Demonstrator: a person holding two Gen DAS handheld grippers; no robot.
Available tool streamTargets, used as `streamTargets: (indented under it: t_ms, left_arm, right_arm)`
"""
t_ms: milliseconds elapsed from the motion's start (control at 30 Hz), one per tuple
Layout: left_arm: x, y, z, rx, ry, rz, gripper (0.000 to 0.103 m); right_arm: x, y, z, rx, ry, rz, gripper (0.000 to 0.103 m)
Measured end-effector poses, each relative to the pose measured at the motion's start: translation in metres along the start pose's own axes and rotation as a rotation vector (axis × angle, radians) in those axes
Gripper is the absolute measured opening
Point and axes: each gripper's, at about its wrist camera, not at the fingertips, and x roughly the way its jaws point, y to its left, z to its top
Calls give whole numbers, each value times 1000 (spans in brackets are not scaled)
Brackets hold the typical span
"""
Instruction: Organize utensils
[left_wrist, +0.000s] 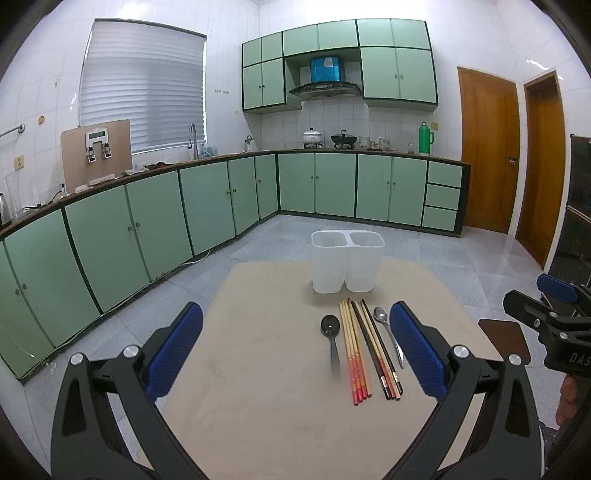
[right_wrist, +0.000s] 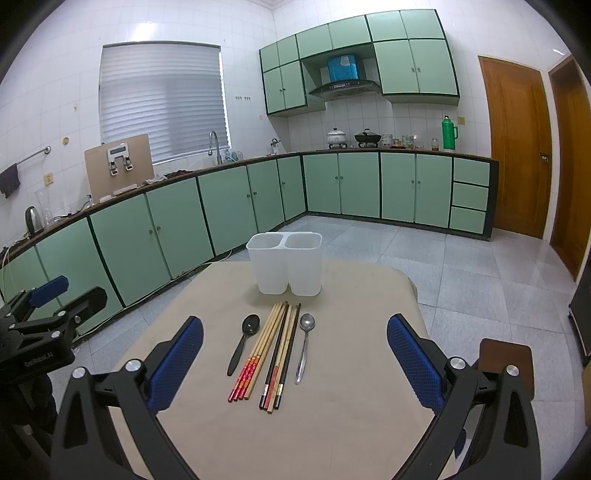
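Note:
A white two-compartment utensil holder (left_wrist: 347, 266) (right_wrist: 284, 263) stands empty at the far side of a beige table (left_wrist: 258, 369) (right_wrist: 332, 424). In front of it lie a black spoon (left_wrist: 331, 334) (right_wrist: 245, 341), red-ended bamboo chopsticks (left_wrist: 352, 354) (right_wrist: 260, 352), dark chopsticks (left_wrist: 376, 350) (right_wrist: 284, 354) and a steel spoon (left_wrist: 388, 332) (right_wrist: 304, 339). My left gripper (left_wrist: 295, 347) hovers open above the table's near side, left of the utensils. Wide open too, my right gripper (right_wrist: 295, 354) is centred over the utensils and holds nothing.
Green kitchen cabinets (left_wrist: 166, 206) (right_wrist: 221, 199) run along the left and back walls, with pots and a green thermos (right_wrist: 448, 133) on the counter. Wooden doors (left_wrist: 487, 147) stand at right. A brown stool (right_wrist: 506, 358) sits by the table's right edge. Grey tiled floor surrounds the table.

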Motion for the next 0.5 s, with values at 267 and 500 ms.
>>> streamTargets:
  t_ms: [267,500]
  left_arm:
    - [4,-6,-2,6,13,6,98]
    - [14,-9,-3,18,37,9,98]
  right_arm:
    - [3,-1,1,4,12,-2,97]
    - [14,-4,4,5,38,-6,97]
